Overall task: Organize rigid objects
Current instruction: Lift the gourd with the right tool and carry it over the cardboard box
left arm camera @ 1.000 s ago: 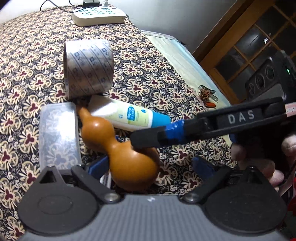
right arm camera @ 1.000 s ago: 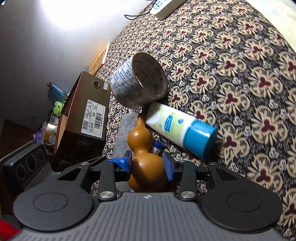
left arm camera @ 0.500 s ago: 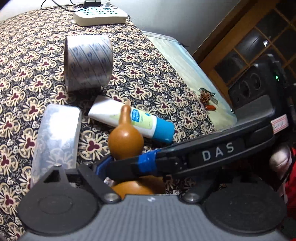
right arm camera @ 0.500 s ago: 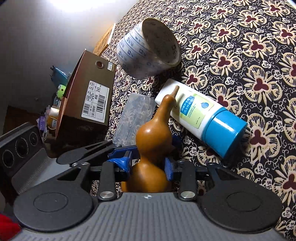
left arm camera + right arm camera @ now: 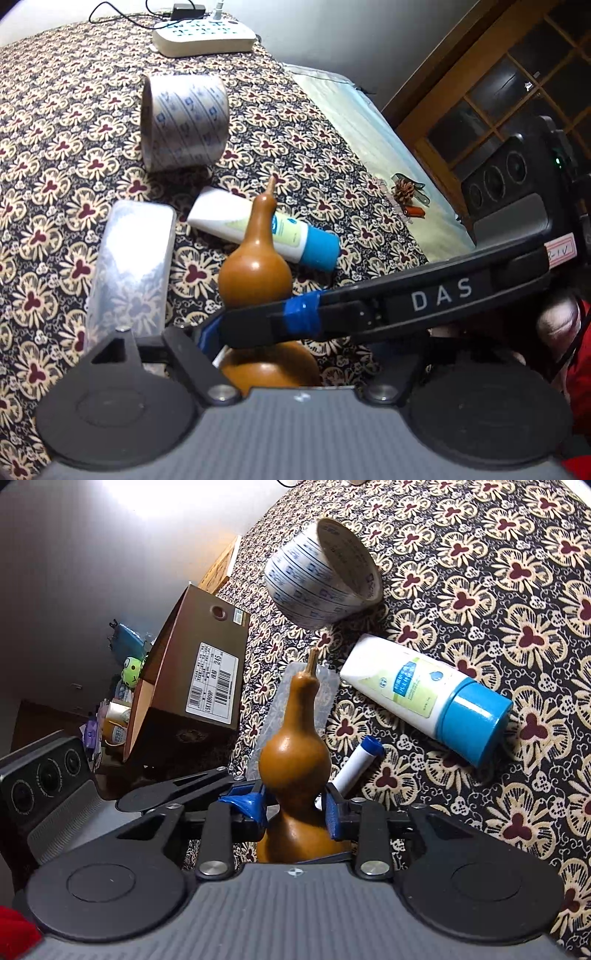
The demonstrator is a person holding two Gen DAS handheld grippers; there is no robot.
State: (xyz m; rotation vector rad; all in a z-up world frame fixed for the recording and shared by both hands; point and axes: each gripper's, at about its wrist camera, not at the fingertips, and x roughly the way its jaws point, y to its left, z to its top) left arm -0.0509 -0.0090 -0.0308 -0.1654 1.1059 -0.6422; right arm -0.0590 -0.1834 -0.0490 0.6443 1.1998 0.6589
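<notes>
A brown gourd (image 5: 255,273) stands upright, stem up, just above the patterned cloth. My right gripper (image 5: 295,806) is shut on the gourd (image 5: 295,760) at its waist. In the left wrist view, one of its fingers (image 5: 369,310) crosses in front of the gourd. My left gripper (image 5: 288,354) is open, with the gourd's lower bulb between its spread fingers and no grip on it. A roll of printed tape (image 5: 184,122), a white tube with a blue cap (image 5: 266,229) and a clear plastic case (image 5: 133,266) lie on the cloth behind.
A small white stick with a blue cap (image 5: 358,760) lies beside the gourd. A brown shoe box (image 5: 192,686) stands off the table's left edge. A white power strip (image 5: 203,35) sits at the far end. A pine cone (image 5: 404,190) lies on a pale sheet at the right.
The gourd went from lying on the cloth to upright and lifted in my right gripper. The small white stick beneath it came into view. Both cameras drew back from the table.
</notes>
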